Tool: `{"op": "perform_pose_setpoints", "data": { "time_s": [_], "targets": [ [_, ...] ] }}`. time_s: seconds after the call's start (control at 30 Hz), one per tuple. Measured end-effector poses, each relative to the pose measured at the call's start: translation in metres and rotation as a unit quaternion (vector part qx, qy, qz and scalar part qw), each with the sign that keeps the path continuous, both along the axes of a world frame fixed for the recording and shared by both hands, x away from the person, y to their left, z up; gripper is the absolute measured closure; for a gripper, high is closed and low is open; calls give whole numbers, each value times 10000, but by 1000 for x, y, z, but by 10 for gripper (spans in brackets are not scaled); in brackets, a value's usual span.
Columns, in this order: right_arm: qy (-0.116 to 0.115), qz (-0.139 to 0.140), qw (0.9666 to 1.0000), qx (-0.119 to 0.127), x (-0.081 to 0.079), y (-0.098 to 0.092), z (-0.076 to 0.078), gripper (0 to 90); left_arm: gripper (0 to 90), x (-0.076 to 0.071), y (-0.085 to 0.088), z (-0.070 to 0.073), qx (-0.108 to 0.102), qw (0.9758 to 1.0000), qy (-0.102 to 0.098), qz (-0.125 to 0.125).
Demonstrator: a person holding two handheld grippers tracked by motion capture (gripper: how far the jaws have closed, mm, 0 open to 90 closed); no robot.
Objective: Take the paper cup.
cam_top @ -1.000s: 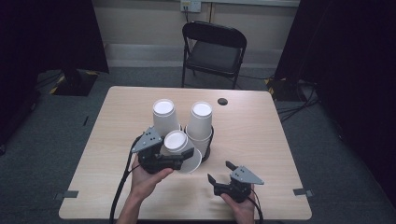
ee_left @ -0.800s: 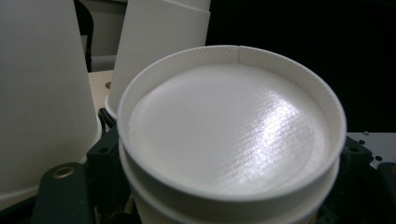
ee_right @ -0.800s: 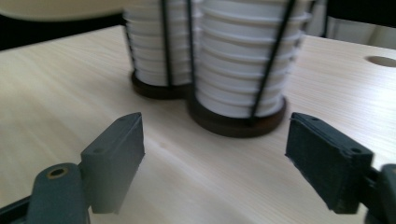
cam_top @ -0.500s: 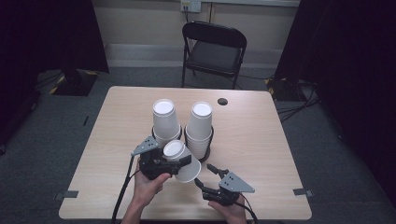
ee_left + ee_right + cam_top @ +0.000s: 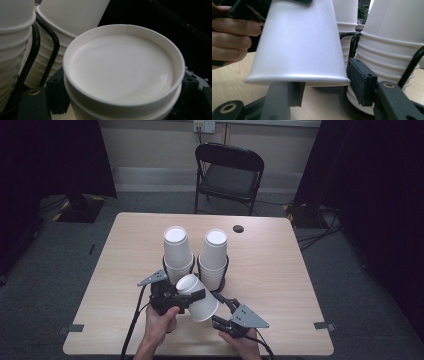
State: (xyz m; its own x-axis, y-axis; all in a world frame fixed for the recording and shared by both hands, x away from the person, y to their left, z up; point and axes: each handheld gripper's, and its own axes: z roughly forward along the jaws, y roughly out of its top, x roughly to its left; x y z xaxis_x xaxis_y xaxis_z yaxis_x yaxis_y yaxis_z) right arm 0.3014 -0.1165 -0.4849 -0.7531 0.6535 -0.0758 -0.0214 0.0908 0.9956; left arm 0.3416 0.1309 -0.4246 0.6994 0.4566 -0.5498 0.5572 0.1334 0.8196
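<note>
left gripper (image 5: 192, 296) fingers clamped on cup (image 5: 199, 297) just in front of cup rack (image 5: 220, 282) | right gripper (image 5: 224, 308) has moved in, fingers just been closing around cup's rim, pads not yet pressing | likely pulling nested cups apart

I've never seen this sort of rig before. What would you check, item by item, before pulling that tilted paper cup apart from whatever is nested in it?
1. Left gripper clamps the upturned nested cups: ok.
2. Right gripper jaws, just closing, straddle the outer cup's rim: ok.
3. Right pads pressing on the rim: not ok, a gap shows at the right pad.
4. Cups clear of the racked cup stacks: ok.
5. Number of cups nested: cannot tell.
</note>
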Motion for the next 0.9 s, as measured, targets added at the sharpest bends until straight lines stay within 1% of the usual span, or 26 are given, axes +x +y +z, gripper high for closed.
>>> {"op": "perform_pose_setpoints", "data": {
  "time_s": [0.1,0.13,0.17,0.2,0.3,0.33,0.37,0.4,0.47,0.5,0.53,0.57,0.6,0.63,0.67,0.7,0.73,0.77,0.83,0.9],
  "targets": [
    [-21,5,10000,12,2,0,1,508,213,-1,-1,2,-60,10000,19,-13],
    [-14,-26,10000,30,4,0,1,502,213,-3,-2,3,-57,10000,-21,-4],
    [7,-75,9999,79,8,1,0,515,212,-5,-4,6,-5,10000,-47,-61],
    [-10,-95,9999,78,9,1,0,523,212,-5,-4,7,11,10000,-40,-77],
    [-81,-28,9999,87,9,2,0,570,212,-5,-7,7,-8,9999,-28,-142],
    [-136,-8,9999,69,8,3,1,589,212,-5,-8,6,-3,9999,-23,-171],
    [-136,-8,9999,69,8,3,1,589,211,-5,-8,6,-3,9999,-23,-171],
    [-154,-14,9999,76,8,3,1,603,211,-5,-11,5,32,9998,12,-188],
    [-294,-101,9994,117,7,2,2,661,209,-5,-13,4,-14,9997,33,-248],
    [-299,-168,9993,126,6,2,2,687,209,-5,-13,4,-20,9997,31,-249],
    [-323,-190,9992,104,6,2,3,720,207,-4,-13,4,-27,9996,19,-270],
    [-331,-222,9991,107,6,1,2,746,203,-4,-13,4,27,9996,-2,-287],
    [-331,-222,9991,107,6,1,2,746,197,-4,-13,4,27,9996,-2,-287],
    [-332,-209,9990,225,6,-1,2,769,186,-4,-14,5,158,9995,-105,-271],
    [-332,-209,9990,225,6,-1,2,769,182,-4,-14,5,158,9995,-105,-271],
    [-347,-223,9989,223,6,-1,2,773,182,-5,-14,6,180,9995,-130,-217],
    [-382,-212,9987,260,6,-3,3,801,161,-4,-13,6,186,9995,-146,-191],
    [-384,-192,9987,290,5,-4,3,813,152,-3,-11,6,155,9996,-176,-173],
    [-403,-181,9985,330,5,-4,4,818,146,-3,-11,6,140,9996,-159,-182],
    [-427,-160,9984,325,3,-4,4,828,132,-4,-9,7,215,9993,-248,-173]
  ]
}}
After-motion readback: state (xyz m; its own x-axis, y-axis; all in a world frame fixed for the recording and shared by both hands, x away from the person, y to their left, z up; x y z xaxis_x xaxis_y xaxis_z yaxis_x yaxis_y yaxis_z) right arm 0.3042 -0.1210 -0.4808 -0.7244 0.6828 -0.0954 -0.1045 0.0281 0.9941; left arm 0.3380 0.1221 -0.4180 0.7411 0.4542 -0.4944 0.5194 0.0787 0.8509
